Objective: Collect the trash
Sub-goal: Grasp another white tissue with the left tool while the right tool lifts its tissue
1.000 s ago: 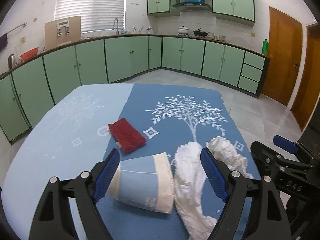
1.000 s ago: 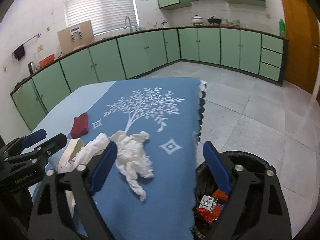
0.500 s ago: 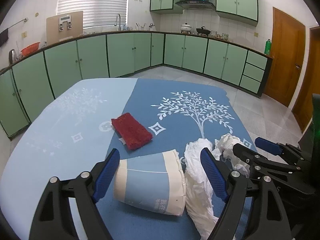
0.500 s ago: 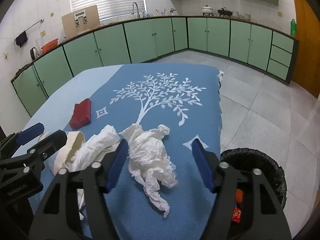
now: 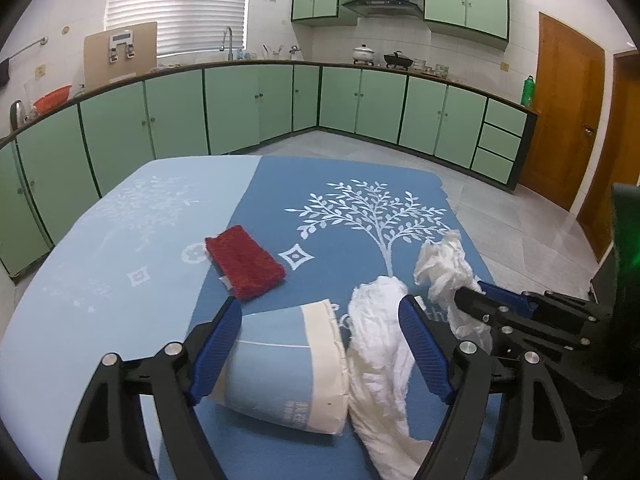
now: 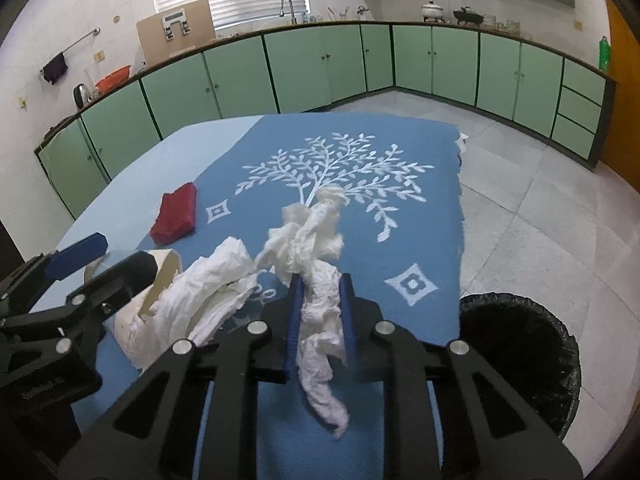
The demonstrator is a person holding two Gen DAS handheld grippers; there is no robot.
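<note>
Right gripper (image 6: 320, 312) pinches crumpled tissue (image 6: 316, 248) at frame centre: light, soft, compressible, hold mid-wad; left gripper (image 5: 320, 344) spread.

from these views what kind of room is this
Most likely a home kitchen: green base cabinets run along the walls, a sink faucet stands by the window, and a range hood hangs over pots.
</note>
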